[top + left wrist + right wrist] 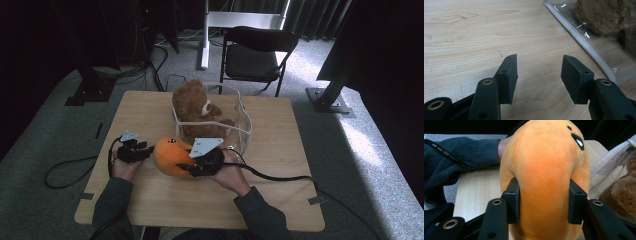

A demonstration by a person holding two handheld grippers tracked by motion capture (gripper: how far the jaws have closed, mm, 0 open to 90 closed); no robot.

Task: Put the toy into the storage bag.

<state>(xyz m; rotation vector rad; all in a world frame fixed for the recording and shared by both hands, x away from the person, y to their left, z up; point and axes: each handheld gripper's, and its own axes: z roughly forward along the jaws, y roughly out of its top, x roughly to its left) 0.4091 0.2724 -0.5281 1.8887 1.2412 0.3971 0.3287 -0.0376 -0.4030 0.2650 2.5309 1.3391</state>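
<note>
right gripper (544,203): both black jaws pressed into the sides of the orange plush toy (544,170), fabric bulging between them
toy: fills centre of view, one dark eye near top right
sleeve (456,157): dark knit, left of toy, hand partly hidden behind it
table (476,192): light wood, under toy
brown teddy bear (621,195): right edge, behind clear plastic container (606,165)

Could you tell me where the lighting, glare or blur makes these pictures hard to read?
High view: the surroundings are dark and the table is evenly lit, with a pale patch on the floor at right. Left gripper view: bright glints on the clear bin, and the bear behind it is soft. Right gripper view: the orange plush is sharp and the background black.
</note>
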